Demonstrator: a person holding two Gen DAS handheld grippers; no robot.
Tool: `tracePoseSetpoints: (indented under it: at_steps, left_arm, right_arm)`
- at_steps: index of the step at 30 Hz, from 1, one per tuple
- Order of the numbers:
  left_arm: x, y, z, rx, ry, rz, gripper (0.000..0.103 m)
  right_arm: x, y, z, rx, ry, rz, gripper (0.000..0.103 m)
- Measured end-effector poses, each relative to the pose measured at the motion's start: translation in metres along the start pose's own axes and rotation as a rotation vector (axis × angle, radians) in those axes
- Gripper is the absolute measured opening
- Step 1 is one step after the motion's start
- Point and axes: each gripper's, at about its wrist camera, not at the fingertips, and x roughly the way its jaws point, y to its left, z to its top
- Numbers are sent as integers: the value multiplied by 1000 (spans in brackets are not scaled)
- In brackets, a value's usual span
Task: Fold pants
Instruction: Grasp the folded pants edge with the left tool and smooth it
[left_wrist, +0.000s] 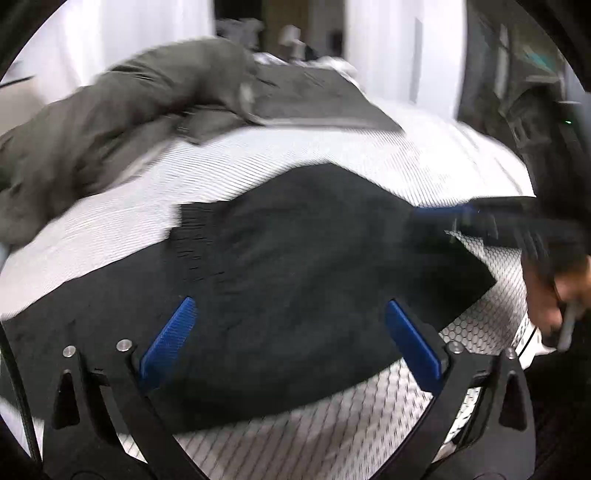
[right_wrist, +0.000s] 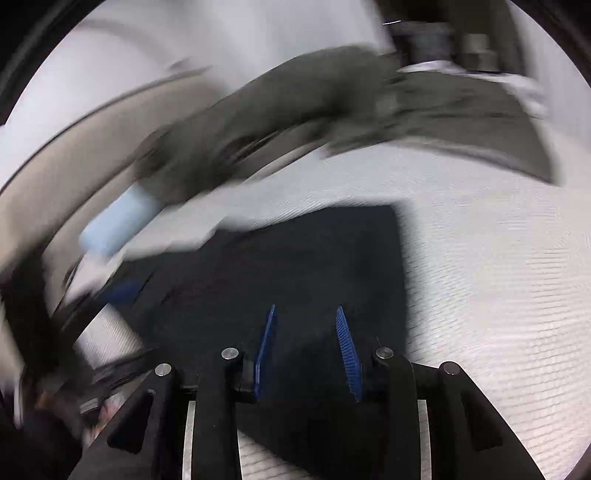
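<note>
Black pants lie folded flat on a white patterned surface; they also show in the right wrist view. My left gripper is wide open just above the pants, with blue pads on either side. My right gripper is partly open over the near part of the pants and holds nothing. In the left wrist view the right gripper reaches in from the right at the pants' far right corner. Both views are motion-blurred.
A pile of grey-olive garments lies at the back of the surface, also in the right wrist view. A light blue object lies at the left. White curtains hang behind. A hand is at the right edge.
</note>
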Motion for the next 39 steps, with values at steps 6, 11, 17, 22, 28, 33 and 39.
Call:
tracePoseSetpoints:
  at_steps: [6,11,17,22,28,33,39]
  left_arm:
    - [37,20,-30,4,120,-24,80]
    - [2,25,-45,22,123,-2,80]
    - [-11,21,3,-11,51,-20,82]
    - [56,32,22,0,211,-7,71]
    - [34,58,4,-35,192,-22,79]
    - [3,70,20,-84,102,-37,79]
    - [41,75,57,-61,117,-2,72]
  right_arm:
    - [41,6,-30,-112,198,-58,32]
    - [4,-20,-35,-127,226,-152,36]
    - [11,-1,9,-21,28,-124,42]
    - [77,-8,23,-30,183,-130,42]
    - [68,-38,22,-76,250,-249,42]
    - [54,-27,43,-46,134,-197,47]
    - [85,-24,67,95,108,-38,47]
